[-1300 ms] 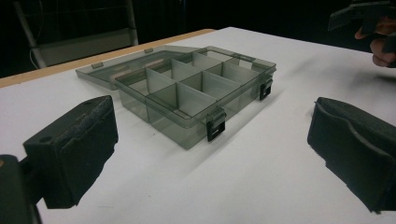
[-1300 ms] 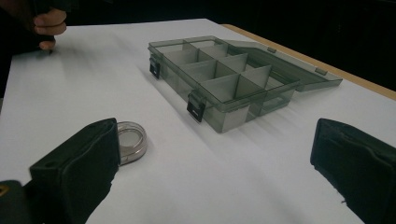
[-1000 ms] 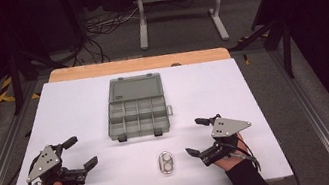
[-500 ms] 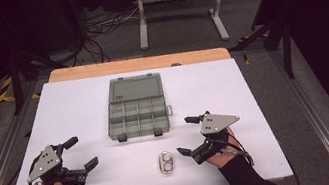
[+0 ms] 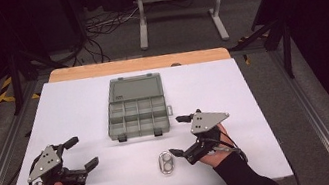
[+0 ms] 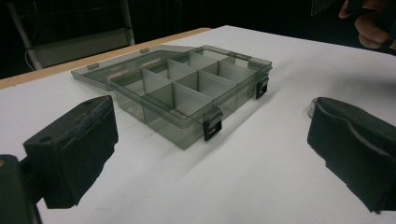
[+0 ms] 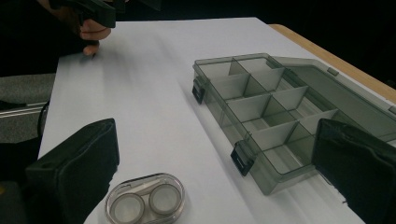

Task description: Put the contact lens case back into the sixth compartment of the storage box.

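Over on the left, the left gripper [image 5: 79,153] sits low over the white table [image 5: 263,86] with its jaws spread wide and nothing between them. In the centre the grey compartment box [image 5: 136,112] lies open, lid flat behind it, and just in front sits the clear contact lens case [image 5: 166,163]. To the right, the right gripper [image 5: 179,135] hovers right beside that case, jaws wide and empty.

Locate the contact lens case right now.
In the high view the contact lens case lies flat on the white table, just left of the open right gripper, in front of the compartment box.
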The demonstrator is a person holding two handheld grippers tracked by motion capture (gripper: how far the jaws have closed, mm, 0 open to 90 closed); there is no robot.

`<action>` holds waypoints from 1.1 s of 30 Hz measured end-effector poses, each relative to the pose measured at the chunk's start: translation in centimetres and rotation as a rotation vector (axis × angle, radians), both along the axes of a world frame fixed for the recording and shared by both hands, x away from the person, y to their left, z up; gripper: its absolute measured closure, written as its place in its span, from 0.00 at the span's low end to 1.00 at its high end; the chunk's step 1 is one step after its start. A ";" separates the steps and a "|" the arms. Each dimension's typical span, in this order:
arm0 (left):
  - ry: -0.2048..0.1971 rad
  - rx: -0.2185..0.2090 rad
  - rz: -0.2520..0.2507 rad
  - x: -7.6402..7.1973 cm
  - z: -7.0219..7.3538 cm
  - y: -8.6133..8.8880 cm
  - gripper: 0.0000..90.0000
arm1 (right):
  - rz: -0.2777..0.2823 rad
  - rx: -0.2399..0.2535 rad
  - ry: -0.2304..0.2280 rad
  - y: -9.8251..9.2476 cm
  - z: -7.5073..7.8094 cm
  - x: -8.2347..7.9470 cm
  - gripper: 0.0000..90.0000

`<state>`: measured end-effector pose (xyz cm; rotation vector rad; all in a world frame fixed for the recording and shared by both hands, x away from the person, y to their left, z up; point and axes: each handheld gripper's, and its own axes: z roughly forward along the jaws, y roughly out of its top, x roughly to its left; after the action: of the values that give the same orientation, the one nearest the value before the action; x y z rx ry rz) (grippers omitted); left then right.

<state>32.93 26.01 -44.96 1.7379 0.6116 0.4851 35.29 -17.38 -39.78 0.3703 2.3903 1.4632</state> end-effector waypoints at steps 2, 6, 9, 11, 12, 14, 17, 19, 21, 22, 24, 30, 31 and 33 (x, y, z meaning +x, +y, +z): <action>0.007 -0.008 0.000 0.0 -0.1 -0.1 0.03 | 0.015 -0.006 0.003 0.4 -0.1 0.1 0.02; 0.006 -0.002 -0.002 0.0 -0.1 -0.1 0.03 | 0.036 -0.021 0.018 1.2 -0.4 0.3 0.01; 0.005 -0.004 -0.002 0.0 -0.1 -0.1 0.03 | 0.062 -0.033 0.028 1.8 -0.5 0.5 0.01; 0.004 -0.004 -0.003 0.0 -0.1 -0.1 0.03 | 0.078 -0.042 0.034 2.1 -0.6 0.6 0.01; 0.001 -0.001 -0.004 0.0 -0.1 -0.1 0.03 | 0.087 -0.048 0.038 2.2 -0.6 0.6 0.01; 0.003 -0.004 -0.004 0.0 -0.1 -0.1 0.03 | 0.102 -0.059 0.044 2.3 -0.6 0.6 0.01; 0.004 -0.002 -0.006 0.0 -0.1 -0.1 0.03 | 0.116 -0.082 0.057 2.5 -0.6 0.7 0.01; 0.003 -0.003 -0.005 0.0 -0.1 -0.1 0.03 | 0.126 -0.100 0.064 2.7 -0.7 0.6 0.01; 0.002 -0.002 -0.005 0.0 -0.1 -0.1 0.03 | 0.131 -0.118 0.074 2.8 -0.7 0.6 0.01; 0.003 -0.003 -0.005 0.0 -0.1 -0.1 0.03 | 0.135 -0.130 0.077 2.8 -0.8 0.6 0.01; 0.002 -0.003 -0.005 0.0 -0.1 -0.1 0.03 | 0.141 -0.147 0.086 2.9 -0.9 0.5 0.01; 0.003 -0.002 -0.005 0.0 -0.1 -0.1 0.03 | 0.161 -0.190 0.104 3.1 -1.1 0.3 0.02; 0.003 -0.003 -0.005 0.0 -0.1 -0.1 0.03 | 0.163 -0.196 0.107 3.1 -1.1 0.3 0.02; 0.003 -0.003 -0.006 0.0 -0.1 -0.1 0.03 | 0.169 -0.212 0.110 3.2 -1.2 0.3 0.02</action>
<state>32.94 25.89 -45.04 1.7372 0.6088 0.4769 35.60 -14.22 -40.95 0.2071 2.6907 1.2670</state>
